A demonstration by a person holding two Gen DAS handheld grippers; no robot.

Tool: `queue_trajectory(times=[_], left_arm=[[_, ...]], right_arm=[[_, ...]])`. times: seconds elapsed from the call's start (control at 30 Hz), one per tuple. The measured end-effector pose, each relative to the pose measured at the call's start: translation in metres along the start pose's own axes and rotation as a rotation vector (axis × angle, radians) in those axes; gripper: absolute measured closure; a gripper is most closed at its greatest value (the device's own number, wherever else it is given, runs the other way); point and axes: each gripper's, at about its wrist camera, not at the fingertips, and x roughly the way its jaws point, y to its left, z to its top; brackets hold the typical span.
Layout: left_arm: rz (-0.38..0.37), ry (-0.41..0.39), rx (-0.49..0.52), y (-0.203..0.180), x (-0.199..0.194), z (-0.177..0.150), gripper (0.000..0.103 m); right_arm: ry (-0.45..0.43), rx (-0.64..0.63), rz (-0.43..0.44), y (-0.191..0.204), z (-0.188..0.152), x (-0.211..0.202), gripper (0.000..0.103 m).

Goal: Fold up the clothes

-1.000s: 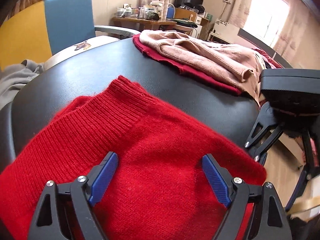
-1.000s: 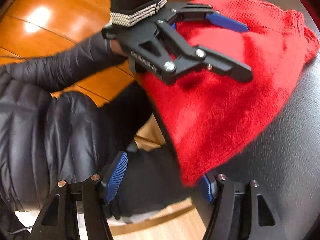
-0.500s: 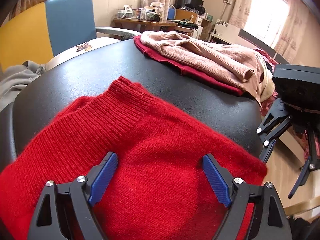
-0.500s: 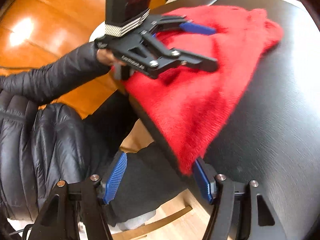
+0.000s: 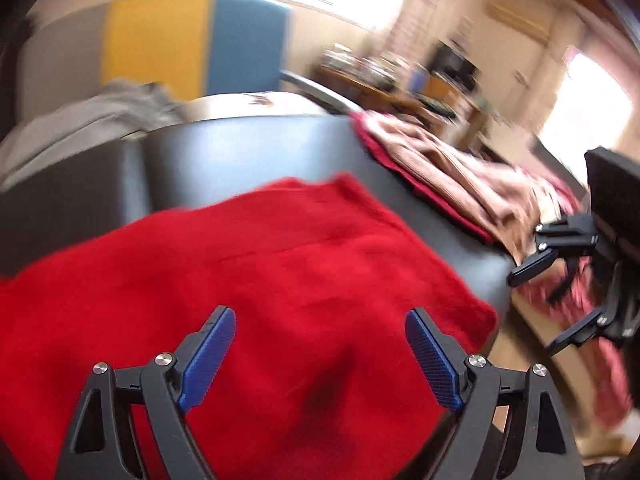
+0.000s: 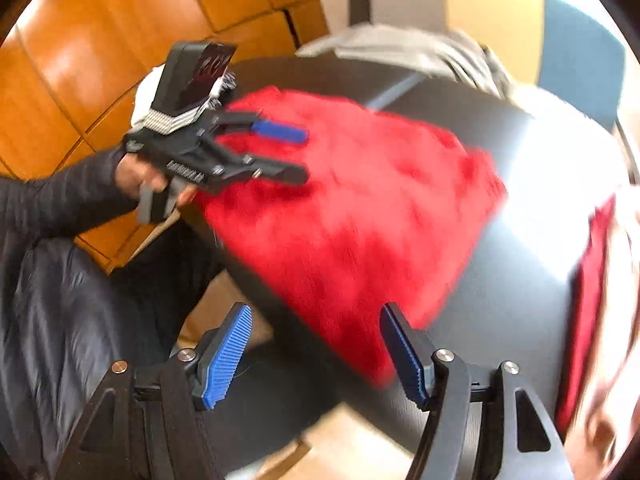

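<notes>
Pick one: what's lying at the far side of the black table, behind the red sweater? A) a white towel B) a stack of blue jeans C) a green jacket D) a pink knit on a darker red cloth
D: in the left wrist view a pink knit lies on a darker red cloth at the far side of the black table, beyond the red sweater.
</notes>
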Motion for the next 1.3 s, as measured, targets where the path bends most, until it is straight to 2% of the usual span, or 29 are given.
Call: queue_trajectory(times=[0.1, 0.23, 0.3, 0.37, 0.43, 0.5, 0.63, 0.73, 0.8, 0.83, 0.9, 0.97, 1.13, 1.2, 1.23, 1.3], left_arm=[[0.077, -0.054, -0.098, 0.035, -0.044, -0.022, 0.014], [0.201, -0.083, -0.149, 0.074, -0.101, -0.056, 0.01], [0.26, -0.085, -0.177, 0.093, -0.126, -0.076, 0.008], [0.309, -0.083, -0.222, 0.114, -0.148, -0.098, 0.007], [0.334, -0.077, -0.267, 0.13, -0.162, -0.117, 0.007], [0.336, -0.071, -0.318, 0.147, -0.172, -0.135, 0.007], [0.237, -0.096, -0.383, 0.161, -0.171, -0.151, 0.007], [0.126, -0.105, -0.39, 0.162, -0.157, -0.147, 0.009], [0.046, -0.087, -0.386, 0.164, -0.143, -0.139, 0.019], [0.007, -0.075, -0.384, 0.165, -0.136, -0.134, 0.02], [-0.017, -0.059, -0.387, 0.171, -0.127, -0.131, 0.02], [-0.03, -0.053, -0.397, 0.176, -0.123, -0.13, 0.022], [-0.121, -0.052, -0.428, 0.184, -0.132, -0.134, 0.025], [-0.207, -0.018, -0.431, 0.182, -0.125, -0.133, 0.051], [-0.239, 0.001, -0.422, 0.179, -0.122, -0.133, 0.057], [-0.251, 0.04, -0.379, 0.172, -0.121, -0.135, 0.088]], right_arm=[[-0.076, 0.03, 0.032, 0.013, 0.042, 0.038, 0.034], [-0.174, 0.131, 0.031, 0.023, 0.086, 0.097, 0.034], [-0.202, 0.172, -0.039, 0.033, 0.1, 0.135, 0.034], [-0.23, 0.181, -0.106, 0.028, 0.108, 0.154, 0.034], [-0.277, 0.158, -0.162, 0.025, 0.113, 0.165, 0.034], [-0.283, 0.111, -0.203, 0.022, 0.111, 0.172, 0.034], [-0.283, 0.096, -0.166, 0.017, 0.109, 0.177, 0.028], [-0.303, 0.123, -0.113, 0.009, 0.106, 0.172, 0.027], [-0.323, 0.154, -0.055, 0.001, 0.103, 0.167, 0.028], [-0.331, 0.169, -0.031, -0.002, 0.101, 0.164, 0.028], [-0.348, 0.2, 0.017, -0.011, 0.096, 0.159, 0.028], [-0.352, 0.204, 0.026, -0.011, 0.095, 0.158, 0.028], [-0.345, 0.181, -0.01, -0.004, 0.095, 0.16, 0.028], [-0.345, 0.181, -0.011, -0.003, 0.095, 0.161, 0.028], [-0.346, 0.182, -0.01, -0.003, 0.095, 0.161, 0.028], [-0.346, 0.183, -0.009, -0.003, 0.094, 0.161, 0.027]])
